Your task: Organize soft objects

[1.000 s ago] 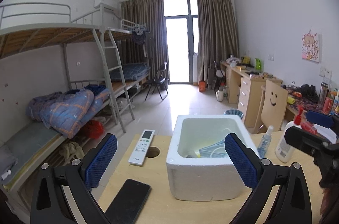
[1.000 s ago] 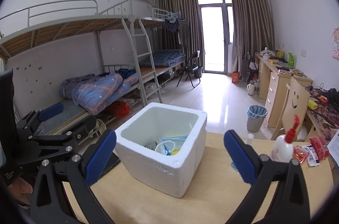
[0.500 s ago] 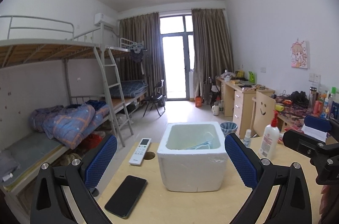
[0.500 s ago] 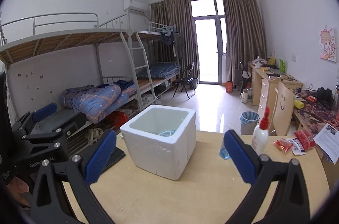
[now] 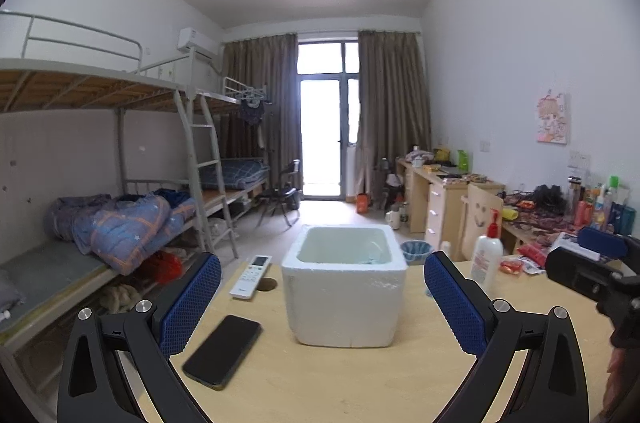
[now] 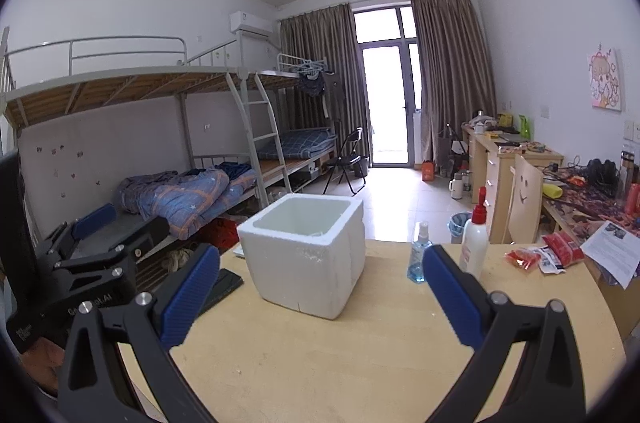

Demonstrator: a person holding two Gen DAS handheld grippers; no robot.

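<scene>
On table (image 5: pixel 340 383), white foam box (image 5: pixel 344 299)

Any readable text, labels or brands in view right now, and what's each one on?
Left tool body: white print, partly hidden, not legible.
Remote: screen and buttons too small.
Pump bottle: label blurred.
Paper sheet: print too small.
Red packets: blurred.

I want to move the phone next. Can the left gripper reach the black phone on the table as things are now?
Probably yes. The phone lies flat on the table, just ahead of the open left gripper, near its left finger. Nothing lies on it, and the foam box stands apart.
</scene>
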